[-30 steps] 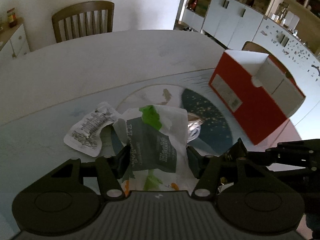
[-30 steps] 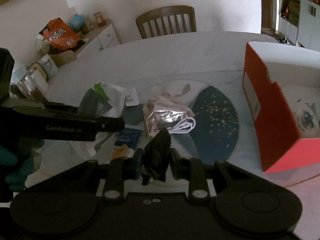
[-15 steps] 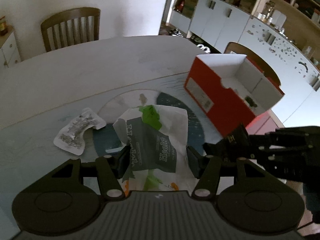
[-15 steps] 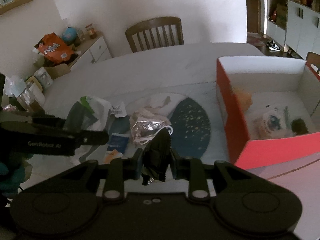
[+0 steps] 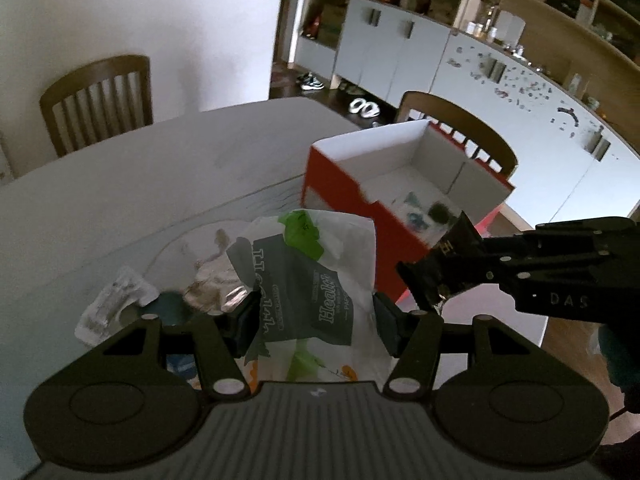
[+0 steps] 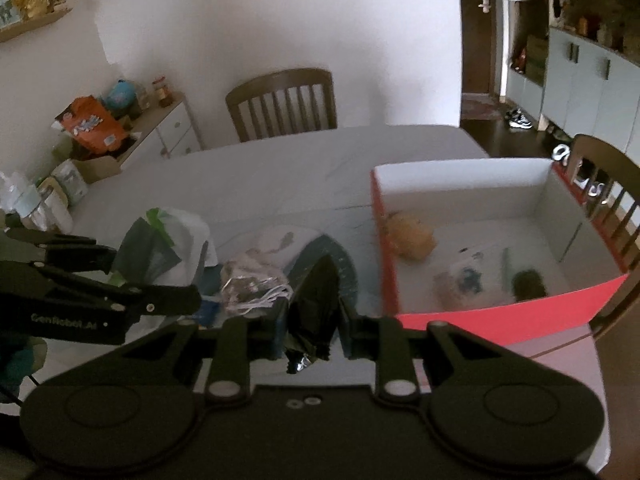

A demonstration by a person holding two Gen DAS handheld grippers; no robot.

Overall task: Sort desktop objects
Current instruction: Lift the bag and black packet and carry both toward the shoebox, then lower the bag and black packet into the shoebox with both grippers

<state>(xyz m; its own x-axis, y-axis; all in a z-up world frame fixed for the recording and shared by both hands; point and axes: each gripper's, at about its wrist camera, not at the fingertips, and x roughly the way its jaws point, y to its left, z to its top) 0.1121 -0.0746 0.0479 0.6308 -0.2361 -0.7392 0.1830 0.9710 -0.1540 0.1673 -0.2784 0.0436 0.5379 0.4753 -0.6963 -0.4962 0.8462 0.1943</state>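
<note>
Left gripper [image 5: 314, 316] pinching a white and grey-green plastic bag [image 5: 316, 280] between its pads, bag held up off the table [image 5: 160, 176] and standing tall between the fingers. Right gripper [image 6: 312, 328] closing on a crumpled black wrapper [image 6: 314, 304], pads pressed on it from both sides, a shiny torn end hanging below the jaws. Same black wrapper visible in the left view at the tip of the right gripper, just beside the near corner of the red box [image 5: 340, 196]. Red box open at the top, white inside, standing on the table to the right of the two grippers; inside on its floor a tan lump [image 6: 412, 234], a small pale packet with blue print [image 6: 464, 278] and a dark round thing [image 6: 528, 284], too blurred to name. Left lying on the table: a crumpled silver foil wrapper [image 6: 256, 284] with a white cord against it, on a round mat with a dark blue patch [image 6: 340, 268], and a small white printed sachet [image 5: 116, 304] further left. Wooden chair [image 6: 284, 102] at the far side of the table, another behind the box.
</note>
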